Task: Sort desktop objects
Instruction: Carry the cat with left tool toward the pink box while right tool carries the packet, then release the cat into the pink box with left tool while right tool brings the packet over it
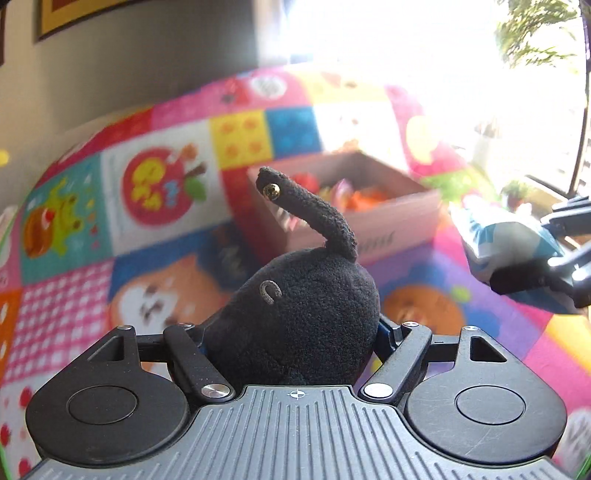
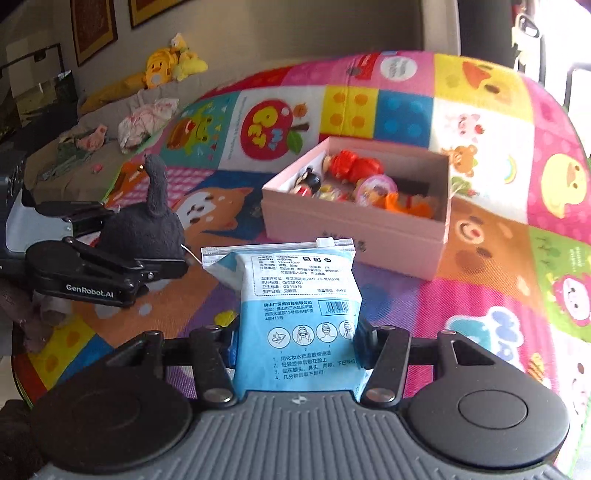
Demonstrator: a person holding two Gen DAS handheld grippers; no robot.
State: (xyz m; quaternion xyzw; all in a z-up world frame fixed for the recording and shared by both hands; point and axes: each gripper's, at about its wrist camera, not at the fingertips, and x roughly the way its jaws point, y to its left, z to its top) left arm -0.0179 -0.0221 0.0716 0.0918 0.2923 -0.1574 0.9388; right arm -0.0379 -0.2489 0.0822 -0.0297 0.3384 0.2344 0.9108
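My left gripper (image 1: 291,332) is shut on a black plush toy (image 1: 306,314) with a long tail and holds it above the colourful mat; it also shows in the right wrist view (image 2: 144,229). My right gripper (image 2: 295,343) is shut on a blue and white zip packet (image 2: 295,306) with printed text, which also shows at the right of the left wrist view (image 1: 509,240). A pink cardboard box (image 2: 354,229) holding several small toys stands ahead of both grippers, and shows in the left wrist view (image 1: 369,225).
A patchwork cartoon mat (image 2: 498,184) covers the table. A sofa with a yellow plush duck (image 2: 166,66) and crumpled cloths lies at the far left. A bright window with plants (image 1: 535,33) is at the right.
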